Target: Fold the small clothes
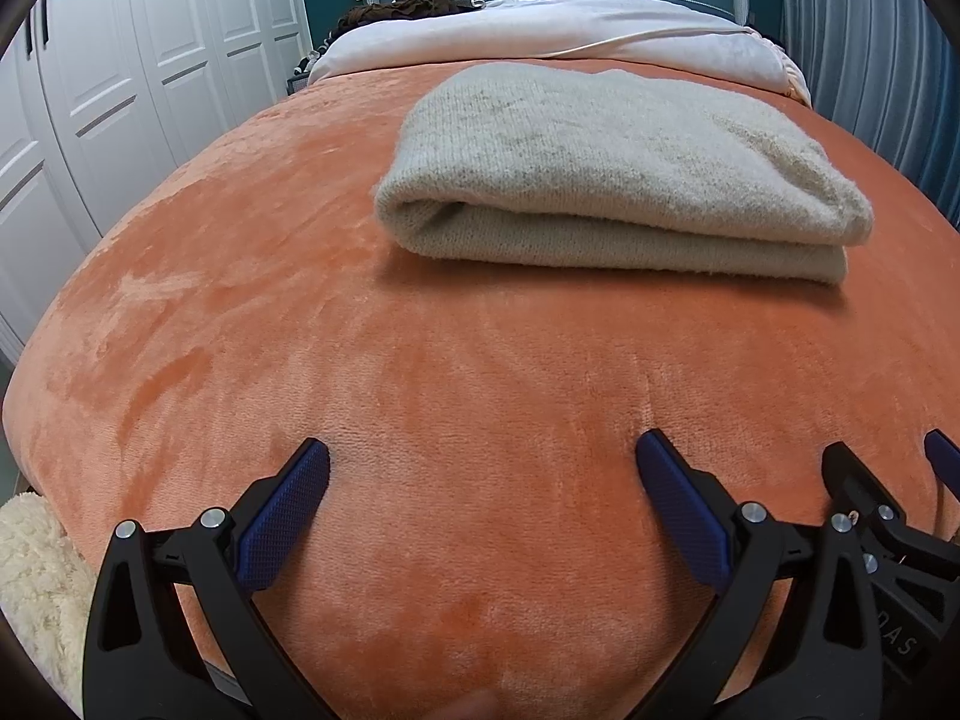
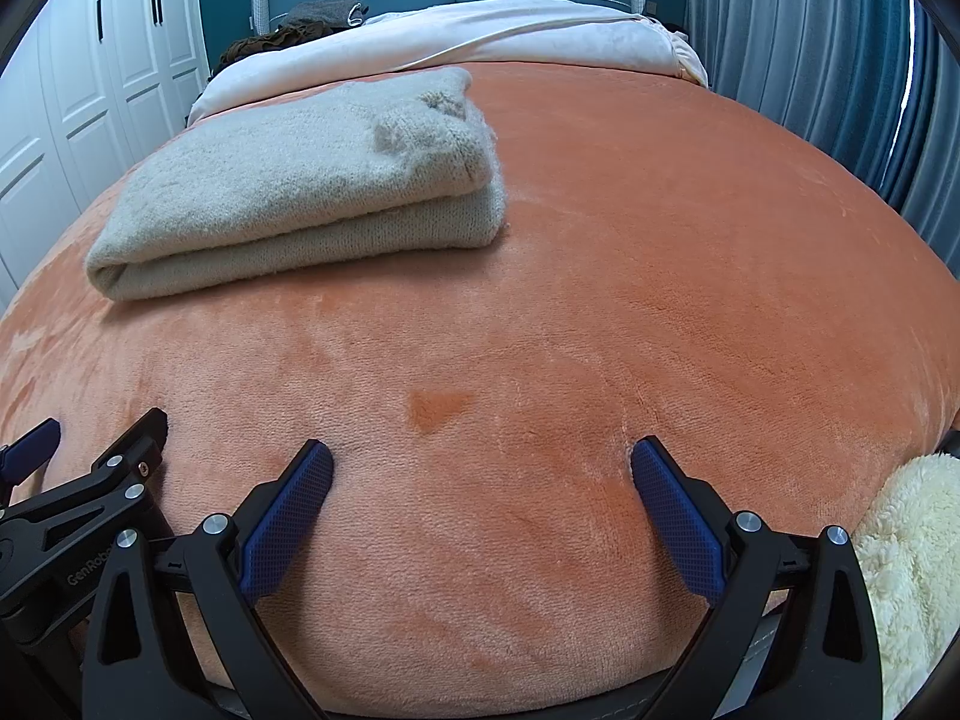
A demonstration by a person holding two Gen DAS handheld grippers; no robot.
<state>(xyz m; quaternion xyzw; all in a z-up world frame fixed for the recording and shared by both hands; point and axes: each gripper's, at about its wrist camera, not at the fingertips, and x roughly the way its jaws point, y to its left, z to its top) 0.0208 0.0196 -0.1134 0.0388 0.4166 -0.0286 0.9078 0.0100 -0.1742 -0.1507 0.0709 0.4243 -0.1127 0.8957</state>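
I can't see the hands that hold my grippers; the bottom edge cuts them off. The fluffy cream thing [image 1: 36, 588] is cut by the left edge, so I can't tell what it is. The dark pile [image 2: 270, 39] by the headboard is too small to make out. The inner layers of the folded grey sweater [image 1: 606, 180] are hidden under its top fold.

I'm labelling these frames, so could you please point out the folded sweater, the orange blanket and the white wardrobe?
folded sweater [image 1: 612, 144], left wrist view, top layer.
orange blanket [image 2: 660, 300], right wrist view, bare stretch.
white wardrobe [image 1: 120, 90], left wrist view, door panel.
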